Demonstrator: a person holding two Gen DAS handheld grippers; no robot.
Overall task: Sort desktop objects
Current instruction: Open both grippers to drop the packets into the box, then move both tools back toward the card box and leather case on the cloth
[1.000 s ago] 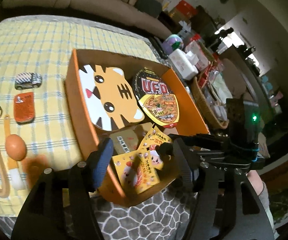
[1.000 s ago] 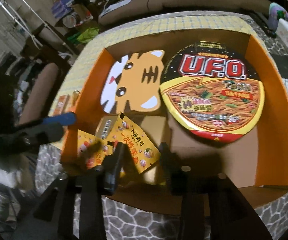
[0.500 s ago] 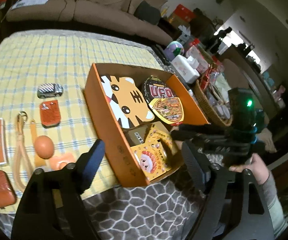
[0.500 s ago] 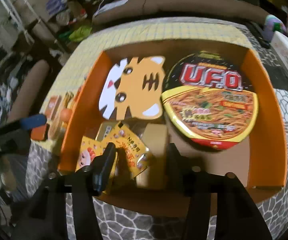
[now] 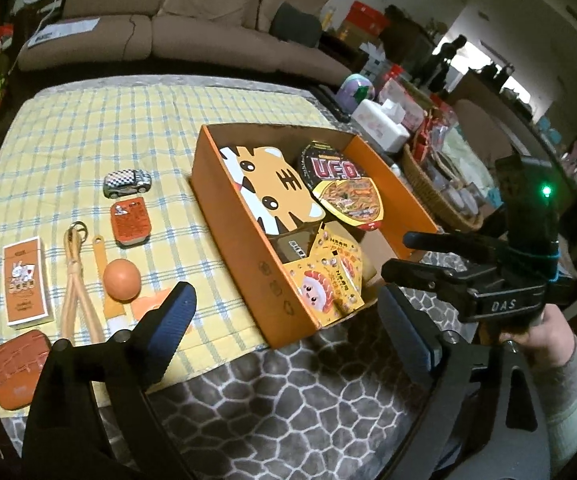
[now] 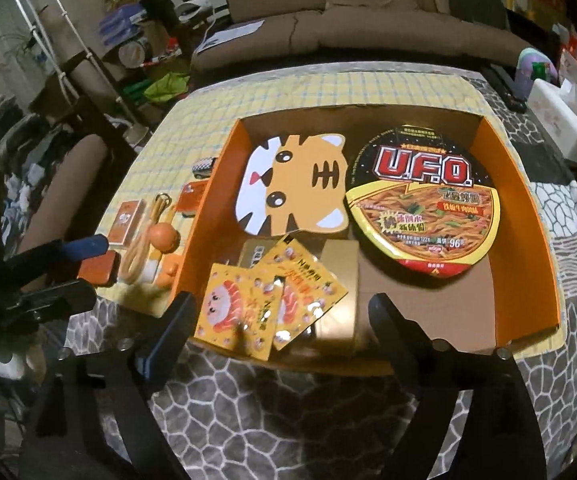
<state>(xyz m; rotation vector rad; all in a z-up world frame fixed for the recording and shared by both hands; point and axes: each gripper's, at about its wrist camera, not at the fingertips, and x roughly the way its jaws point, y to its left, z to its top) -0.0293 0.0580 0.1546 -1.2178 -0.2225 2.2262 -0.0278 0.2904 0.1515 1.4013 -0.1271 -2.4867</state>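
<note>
An orange box (image 5: 248, 248) (image 6: 528, 216) on the yellow checked cloth holds a tiger-face card (image 5: 272, 188) (image 6: 296, 188), a U.F.O. noodle bowl (image 5: 344, 188) (image 6: 424, 204), two yellow packets (image 5: 328, 276) (image 6: 264, 296) and a tan box (image 6: 338, 276). Left of it lie a toy car (image 5: 127, 182), an orange tin (image 5: 130, 222), an egg (image 5: 121, 279), a cord (image 5: 75, 280), a card pack (image 5: 24, 282) and a brown case (image 5: 12, 368). My left gripper (image 5: 288, 328) is open, above the box's near corner. My right gripper (image 6: 278, 320) is open and empty, just in front of the packets.
A wicker basket (image 5: 436, 196), a white tissue box (image 5: 380, 124) (image 6: 560, 120) and clutter stand right of the box. A brown sofa (image 5: 192, 24) lies behind the table. The near table strip (image 5: 288, 400) has a grey stone-pattern cover.
Both grippers have pulled back and up from the box. The right gripper has opened wide and let go of the yellow packet, which now lies in the box's near corner.
</note>
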